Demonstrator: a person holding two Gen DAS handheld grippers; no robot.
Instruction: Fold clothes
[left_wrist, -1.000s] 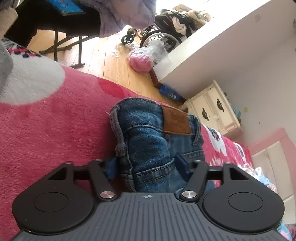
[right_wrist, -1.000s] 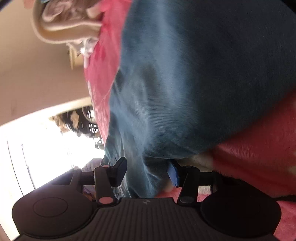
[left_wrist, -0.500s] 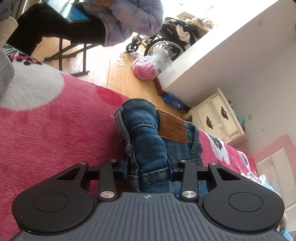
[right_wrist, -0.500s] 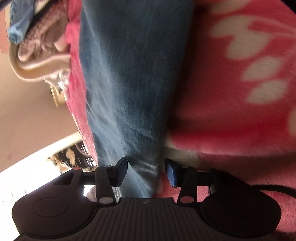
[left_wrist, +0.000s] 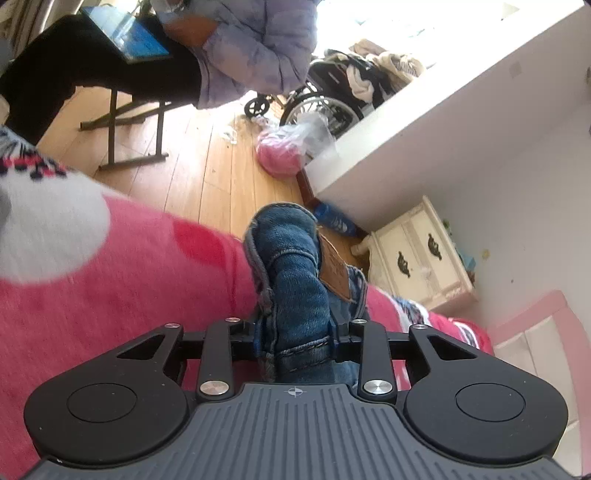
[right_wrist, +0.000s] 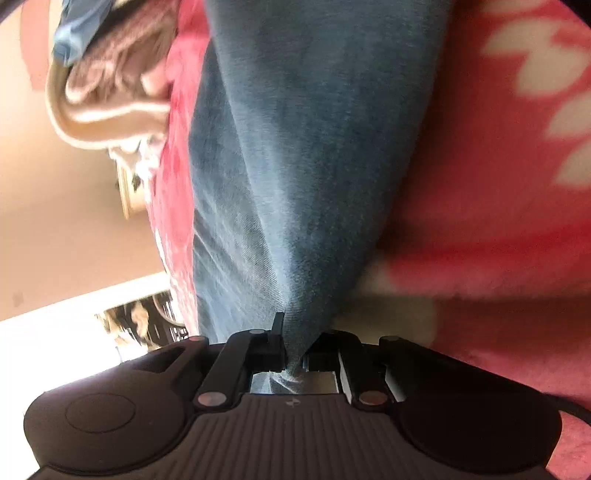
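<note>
Left wrist view: the left gripper (left_wrist: 295, 334), jaws just closing, is pinching the bunched waistband of blue jeans (left_wrist: 295, 280) lying on a pink blanket (left_wrist: 122, 280). Right wrist view: the right gripper (right_wrist: 293, 356), also just closing, is clamping a jeans fold.

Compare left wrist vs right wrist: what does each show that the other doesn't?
Left wrist only: the jeans' waistband end with its brown leather patch, the left gripper clamped on a bunched fold of it after its jaws have just been closing, wooden floor, a wheelchair, a seated person, a cream cabinet.

Right wrist only: a plain stretch of denim, the right gripper pinched tight on it after its jaws have just been closing, a blurred pile of clothes.

Both: the jeans and the pink blanket beneath.
</note>
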